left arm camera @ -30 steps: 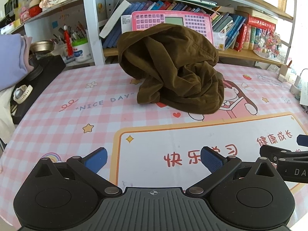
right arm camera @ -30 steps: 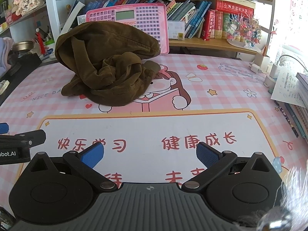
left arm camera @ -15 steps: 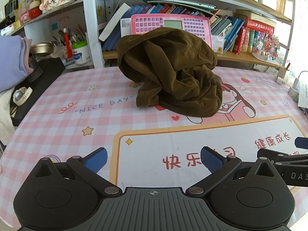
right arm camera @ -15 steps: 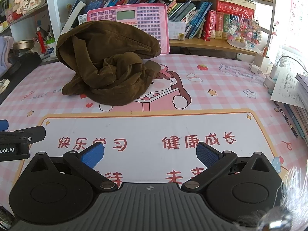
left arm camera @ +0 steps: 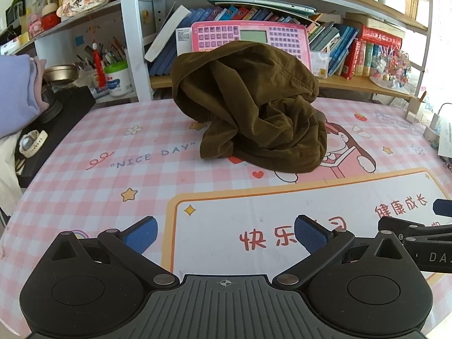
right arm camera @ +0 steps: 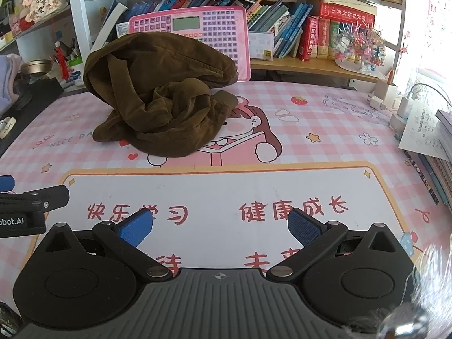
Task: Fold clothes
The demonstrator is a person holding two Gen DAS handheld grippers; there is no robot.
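A crumpled, soft brown garment [left arm camera: 251, 113] sits heaped at upper centre of the pink checked tabletop [left arm camera: 84, 186]. Below it, the left tool [left arm camera: 224, 233] and right tool [right arm camera: 219, 224] gape wide, blue ribbed pads empty, touching nothing.

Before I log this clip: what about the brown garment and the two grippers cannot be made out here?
- Brown garment: its type, both views; it lies bunched, folds hiding its shape.
- Right gripper in the left wrist view: cut off by the right edge.
- Pink keyboard toy: lower left, both views; hidden by the garment.
- Left gripper: open, nothing hidden.
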